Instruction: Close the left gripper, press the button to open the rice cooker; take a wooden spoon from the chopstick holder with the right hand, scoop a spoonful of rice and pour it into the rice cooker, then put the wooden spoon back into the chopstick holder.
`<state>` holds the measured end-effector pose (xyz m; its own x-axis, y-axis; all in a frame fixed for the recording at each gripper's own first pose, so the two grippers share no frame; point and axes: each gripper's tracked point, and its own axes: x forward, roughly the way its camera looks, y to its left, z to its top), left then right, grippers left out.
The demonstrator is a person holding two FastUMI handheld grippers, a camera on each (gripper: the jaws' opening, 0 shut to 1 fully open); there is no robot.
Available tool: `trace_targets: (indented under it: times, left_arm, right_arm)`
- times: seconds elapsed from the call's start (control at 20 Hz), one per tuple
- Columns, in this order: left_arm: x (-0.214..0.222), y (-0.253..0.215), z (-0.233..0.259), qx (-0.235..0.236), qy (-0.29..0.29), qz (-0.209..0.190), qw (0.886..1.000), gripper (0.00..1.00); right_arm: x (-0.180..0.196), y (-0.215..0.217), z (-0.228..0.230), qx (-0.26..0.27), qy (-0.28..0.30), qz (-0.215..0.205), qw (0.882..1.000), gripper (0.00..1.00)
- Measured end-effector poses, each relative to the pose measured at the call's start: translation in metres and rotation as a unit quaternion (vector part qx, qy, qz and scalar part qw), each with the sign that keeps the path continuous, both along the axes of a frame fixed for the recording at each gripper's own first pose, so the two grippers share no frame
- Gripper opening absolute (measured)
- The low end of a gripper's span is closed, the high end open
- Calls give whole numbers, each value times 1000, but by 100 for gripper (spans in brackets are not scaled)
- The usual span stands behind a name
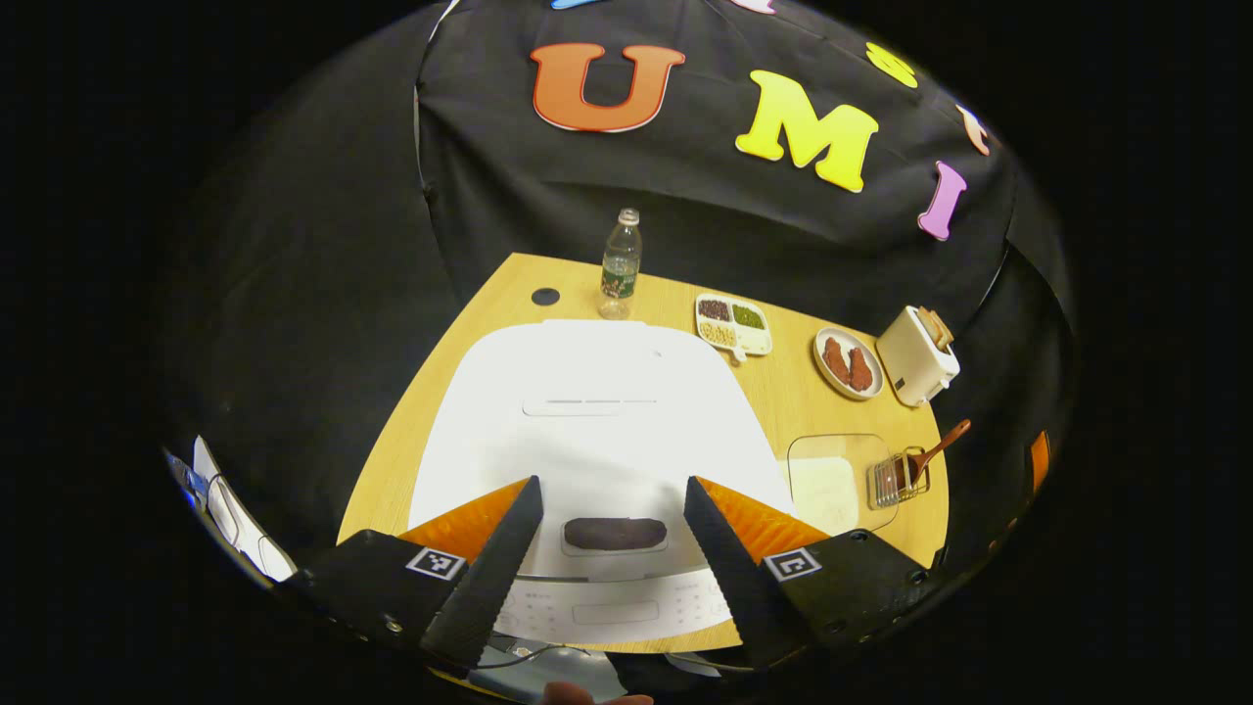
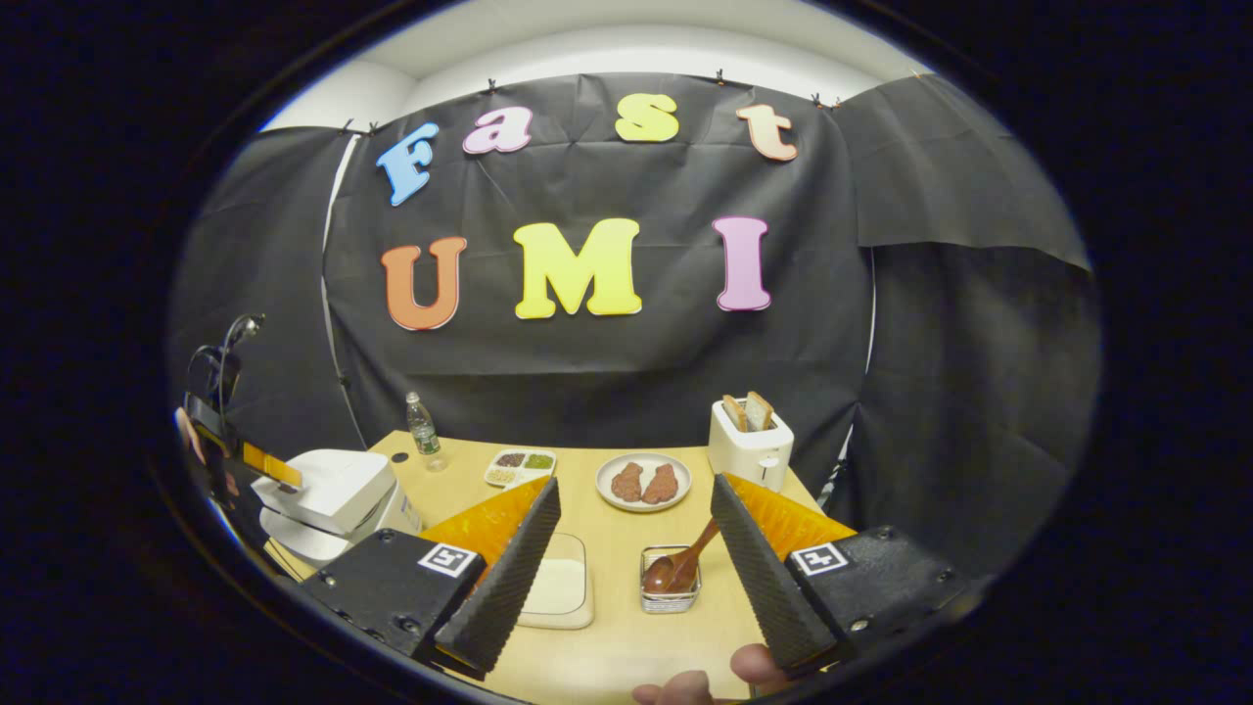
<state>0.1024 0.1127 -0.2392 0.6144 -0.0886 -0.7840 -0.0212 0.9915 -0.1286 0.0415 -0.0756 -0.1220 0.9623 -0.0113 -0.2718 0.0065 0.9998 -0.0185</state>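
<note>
White rice cooker beneath spread left tongs.

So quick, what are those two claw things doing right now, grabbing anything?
Left gripper: jaws open, holding nothing, above the rice cooker.
Right gripper: jaws open, holding nothing, facing the wooden spoon.

Overhead light, counter evenly lit. Rice cooker lid blown out white in left gripper view. Strong fisheye bending at edges; focus sharp.
</note>
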Motion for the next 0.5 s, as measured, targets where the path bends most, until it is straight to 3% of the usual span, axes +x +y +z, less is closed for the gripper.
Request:
trace_targets:
  times: [0.35, 0.5]
  left_arm:
    - [-13, 2, -28, 44, 30, -8, 999, 96]
    - [-15, -1, -27, 49, 5, -13, 999, 98]
  right_arm:
    - [-4, 9, -3, -1, 5, 6, 1000, 96]
    - [-4, 22, -4, 5, 2, 14, 1000, 100]
